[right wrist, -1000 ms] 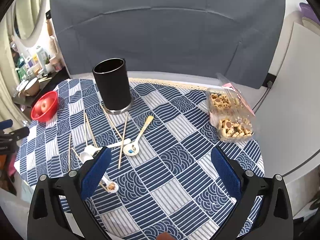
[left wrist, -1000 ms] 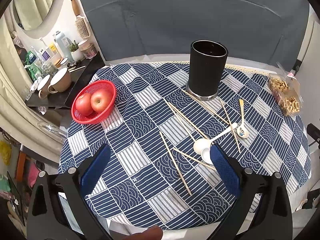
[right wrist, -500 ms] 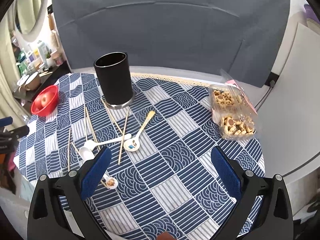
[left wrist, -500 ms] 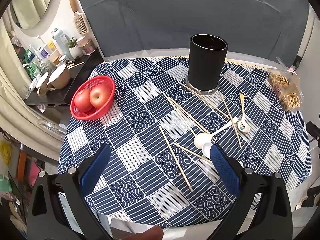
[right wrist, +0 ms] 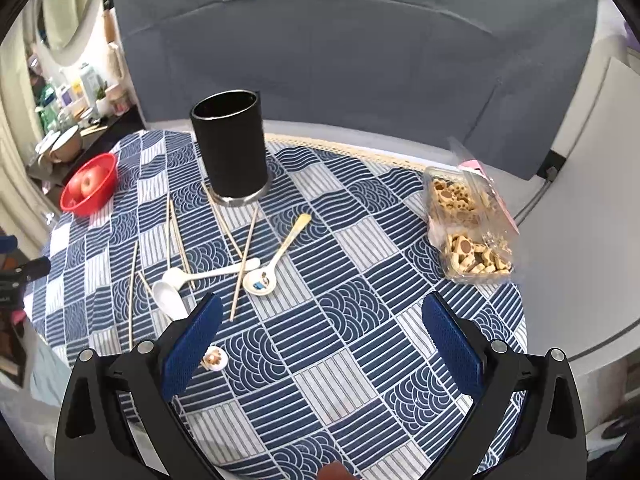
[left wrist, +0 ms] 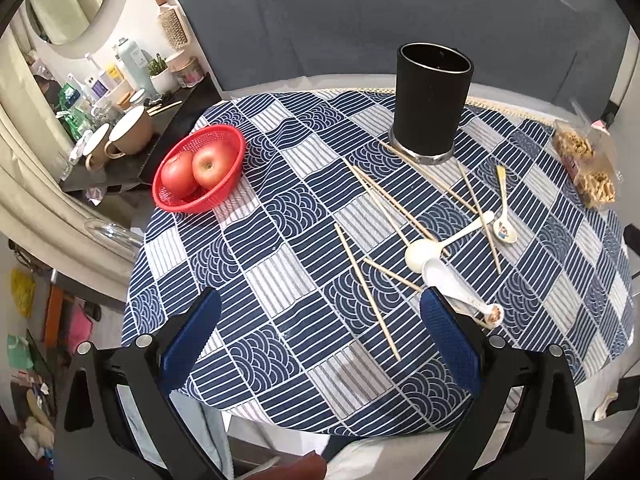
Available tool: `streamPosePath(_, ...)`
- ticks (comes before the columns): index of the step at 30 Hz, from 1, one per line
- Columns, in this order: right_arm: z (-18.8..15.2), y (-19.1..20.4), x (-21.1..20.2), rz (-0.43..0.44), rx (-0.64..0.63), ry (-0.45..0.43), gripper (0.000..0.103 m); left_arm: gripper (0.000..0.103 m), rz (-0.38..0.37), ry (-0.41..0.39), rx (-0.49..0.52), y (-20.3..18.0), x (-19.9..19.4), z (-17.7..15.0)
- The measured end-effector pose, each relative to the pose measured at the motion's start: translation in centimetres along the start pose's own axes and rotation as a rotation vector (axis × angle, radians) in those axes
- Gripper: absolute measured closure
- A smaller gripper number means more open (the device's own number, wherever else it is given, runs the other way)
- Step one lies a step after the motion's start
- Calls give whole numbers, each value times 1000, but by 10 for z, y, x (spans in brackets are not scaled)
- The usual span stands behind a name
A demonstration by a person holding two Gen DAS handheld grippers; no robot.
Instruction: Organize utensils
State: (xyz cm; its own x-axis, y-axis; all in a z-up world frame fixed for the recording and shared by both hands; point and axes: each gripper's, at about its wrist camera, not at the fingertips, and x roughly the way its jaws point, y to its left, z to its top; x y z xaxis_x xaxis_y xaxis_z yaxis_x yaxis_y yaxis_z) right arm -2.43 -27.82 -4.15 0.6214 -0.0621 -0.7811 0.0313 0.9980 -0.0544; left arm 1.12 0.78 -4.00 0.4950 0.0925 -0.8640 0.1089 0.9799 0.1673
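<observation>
Left gripper [left wrist: 320, 336] hangs over the near edge of the round table [left wrist: 280, 376], jaws wide apart, nothing between them. Right gripper [right wrist: 320, 336] likewise spread wide and empty, above the table's near right part.

Left to right in the left wrist view: red basket [left wrist: 224, 140] with two apples [left wrist: 210, 166] at 10 o'clock on the table. Loose chopsticks [left wrist: 366, 292] scattered around the centre, none touching the basket. Black holder [left wrist: 432, 100] upright at 12 o'clock, empty as far as the rim shows, two chopstick tips reaching its base. Plain white spoons [left wrist: 438, 276], two of them, bowls overlapping, just right of centre; one lies partly behind the left gripper's right finger. Patterned spoon [left wrist: 505, 232] with yellow handle at 2 o'clock, beside a chopstick. Small patterned spoon [left wrist: 493, 314] at 4 o'clock, partly hidden by the finger. Clear snack box [left wrist: 586, 168] at the 2 o'clock edge.
</observation>
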Motion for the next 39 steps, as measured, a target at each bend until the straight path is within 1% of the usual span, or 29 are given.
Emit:
streamPosePath(5,1,-4,5,33,-44,-6,8,6,-26,28,-46,-3,5,-8)
streamPosePath(8,2,-4,10,34,-85,-17,8,6,4,34,-55,-4,10,-14)
streamPosePath(11,3,-3,13,38,-121,-21,8,6,14,59,-73,-3,16,-18)
streamPosePath(15,9,2,19,64,-158,-16,8,6,39,81,-75,-5,20,-24)
streamPosePath(20,15,8,31,94,-176,-6,8,6,18,139,-102,-7,31,-29)
streamPosePath(25,18,12,52,119,-178,34,8,6,17,187,-80,-13,47,-31)
streamPosePath(29,19,17,72,121,-185,75,8,6,51,194,-51,-16,58,-29)
streamPosePath(30,20,19,78,109,-193,85,8,6,48,195,-47,-16,60,-29)
streamPosePath(32,23,23,87,92,-207,98,8,6,11,207,-44,-17,68,-27)
streamPosePath(33,25,24,90,89,-213,105,8,6,5,213,-38,-17,72,-27)
streamPosePath(36,32,31,103,102,-232,127,8,6,27,234,9,-23,88,-28)
streamPosePath(39,41,41,121,120,-256,167,8,6,-5,278,-11,-23,104,-28)
